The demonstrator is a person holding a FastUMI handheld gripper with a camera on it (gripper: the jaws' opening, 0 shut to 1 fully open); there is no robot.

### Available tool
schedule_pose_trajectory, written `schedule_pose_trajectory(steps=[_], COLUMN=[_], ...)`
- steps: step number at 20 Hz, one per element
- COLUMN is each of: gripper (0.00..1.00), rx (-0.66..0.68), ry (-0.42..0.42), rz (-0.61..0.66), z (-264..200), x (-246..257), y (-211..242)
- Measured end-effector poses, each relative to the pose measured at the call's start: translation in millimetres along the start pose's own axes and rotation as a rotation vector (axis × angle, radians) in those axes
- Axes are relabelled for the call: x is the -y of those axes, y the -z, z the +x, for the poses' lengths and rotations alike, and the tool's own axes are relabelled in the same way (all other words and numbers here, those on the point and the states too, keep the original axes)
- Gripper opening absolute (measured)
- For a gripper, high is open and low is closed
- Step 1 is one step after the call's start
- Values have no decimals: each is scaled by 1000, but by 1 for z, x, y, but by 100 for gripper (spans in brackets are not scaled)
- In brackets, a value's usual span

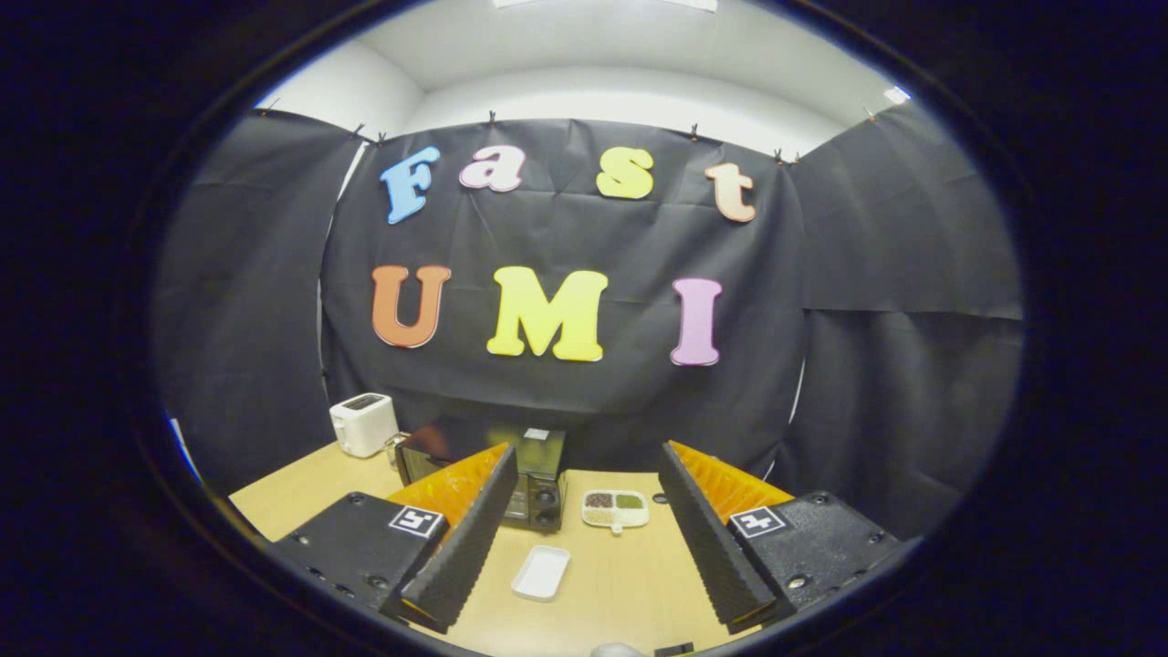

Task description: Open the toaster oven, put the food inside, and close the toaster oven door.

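My gripper (584, 465) is open, held above the wooden table with nothing between its two ribbed black fingers (470, 538). Beyond the left finger stands the black toaster oven (538, 479), partly hidden by that finger; its two knobs face me and its door looks closed. Between the fingers, further ahead, lies a white divided dish (616, 509) holding brown, green and pale food. Nearer to me on the table lies a small white rectangular tray (541, 572), which looks empty.
A white pop-up toaster (363, 423) stands at the table's far left corner, left of the oven. Black cloth walls close in the back and both sides. The light wooden table (630, 584) stretches ahead under the fingers.
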State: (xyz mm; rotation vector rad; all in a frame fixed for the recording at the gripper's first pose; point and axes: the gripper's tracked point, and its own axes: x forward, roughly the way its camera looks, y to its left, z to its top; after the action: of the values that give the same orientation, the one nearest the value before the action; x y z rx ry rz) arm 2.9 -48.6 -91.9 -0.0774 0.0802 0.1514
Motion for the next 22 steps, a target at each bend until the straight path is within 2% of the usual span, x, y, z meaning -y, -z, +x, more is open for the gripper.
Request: schedule_pose_trajectory(steps=[3, 9, 12, 18, 22], gripper=[99, 99, 99, 99, 99], rx=[17, 25, 24, 40, 46], ry=[-27, -46, -25, 10, 16], rz=[41, 32, 47, 25, 64], z=[-27, -47, -51, -55, -54], x=[18, 43, 49, 41, 29], y=[2, 7, 3, -13, -22])
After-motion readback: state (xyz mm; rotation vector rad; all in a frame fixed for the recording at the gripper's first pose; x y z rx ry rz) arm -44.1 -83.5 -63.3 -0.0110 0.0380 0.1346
